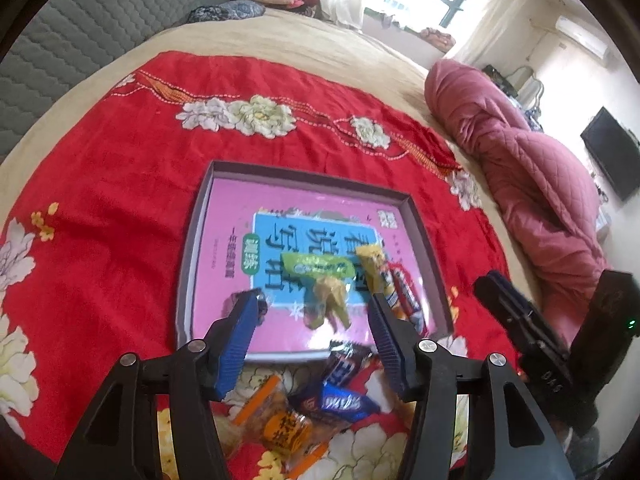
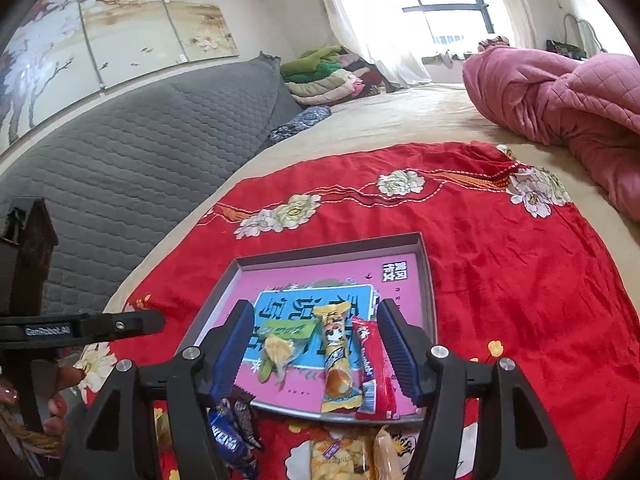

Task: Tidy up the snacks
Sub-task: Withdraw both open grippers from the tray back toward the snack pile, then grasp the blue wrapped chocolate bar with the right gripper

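On the bed point(image 1: 304, 46), in the left wrist view, a red floral cloth point(image 1: 120, 184) carries a shallow grey tray point(image 1: 424, 224) lined with a pink book cover. The left gripper point(image 1: 314, 306) hangs above the tray's near edge with its jaws apart and nothing pressed between them. Seen through the gap, a green packet point(image 1: 316, 268) and a pale yellow wrapped candy point(image 1: 332, 298) lie on the cover, with a yellow bar point(image 1: 374, 266) and a red bar point(image 1: 406, 292) side by side towards the tray's right edge. On the cloth before the near edge lie blue wrappers point(image 1: 344, 400) and an orange-trimmed clear packet point(image 1: 276, 424). The right gripper point(image 1: 512, 304) enters from the right edge, its state unclear from here.

In the right wrist view the right gripper point(image 2: 316, 332) stands open over the same tray point(image 2: 429, 280), gripping nothing. The green packet point(image 2: 286, 330), candy point(image 2: 278, 350), yellow bar point(image 2: 334, 360) and red bar point(image 2: 374, 368) lie in the tray's near half. A blue wrapper point(image 2: 226, 432) and a clear cracker packet point(image 2: 340, 458) rest on the cloth point(image 2: 520, 264) outside the near edge. A hand point(image 2: 52, 396) holds the left gripper's body at the left.
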Motion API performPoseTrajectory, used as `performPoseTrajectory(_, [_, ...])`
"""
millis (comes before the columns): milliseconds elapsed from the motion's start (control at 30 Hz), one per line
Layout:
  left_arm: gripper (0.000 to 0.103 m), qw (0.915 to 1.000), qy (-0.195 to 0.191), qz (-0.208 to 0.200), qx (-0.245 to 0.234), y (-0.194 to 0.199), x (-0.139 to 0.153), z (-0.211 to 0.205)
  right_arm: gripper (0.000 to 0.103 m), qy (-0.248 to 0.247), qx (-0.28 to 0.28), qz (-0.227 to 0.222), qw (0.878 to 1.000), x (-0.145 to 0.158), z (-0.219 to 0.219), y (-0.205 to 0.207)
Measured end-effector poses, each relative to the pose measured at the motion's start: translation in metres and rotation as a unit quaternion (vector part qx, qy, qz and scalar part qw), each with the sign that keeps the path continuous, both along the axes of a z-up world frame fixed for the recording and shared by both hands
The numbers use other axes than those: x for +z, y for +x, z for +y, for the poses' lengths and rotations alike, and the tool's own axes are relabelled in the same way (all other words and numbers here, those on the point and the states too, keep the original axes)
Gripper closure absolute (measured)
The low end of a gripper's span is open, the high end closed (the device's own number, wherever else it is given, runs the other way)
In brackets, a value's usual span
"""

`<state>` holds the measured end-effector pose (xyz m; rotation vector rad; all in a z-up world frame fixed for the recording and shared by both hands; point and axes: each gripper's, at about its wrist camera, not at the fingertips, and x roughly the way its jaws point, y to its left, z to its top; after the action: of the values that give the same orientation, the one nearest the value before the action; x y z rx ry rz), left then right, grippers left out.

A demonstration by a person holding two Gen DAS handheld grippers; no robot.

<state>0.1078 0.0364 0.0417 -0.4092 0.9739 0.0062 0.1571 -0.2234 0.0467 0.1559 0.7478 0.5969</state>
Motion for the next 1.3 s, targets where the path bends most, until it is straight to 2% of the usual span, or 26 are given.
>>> performPoseTrajectory(300, [0.044,0.9993,0.012,0.034,-0.010,-0.019,-0.020,-0.002,0.033,0.027,0.017,0.000,0.999,0.007,-0.005,-0.012])
performPoseTrajectory(800, [0.044,0.9985,0.009,0.046,-0.026,-0.041,-0.022,-0.006,0.032,0.010,-0.022,-0.019,1.000,0.011,-0.028,-0.018])
performPoseTrajectory(967, [0.044,0.9978,0.004,0.058,-0.033,-0.048,-0.031,-0.009,0.032,0.013,-0.035,-0.012,0.999,0.008,-0.035,-0.021])
performPoseTrajectory(1300, [0.044,0.9953,-0.004,0.078,-0.057,-0.059,-0.044,-0.020,0.032,-0.014,0.002,-0.012,1.000,0.000,-0.015,-0.040])
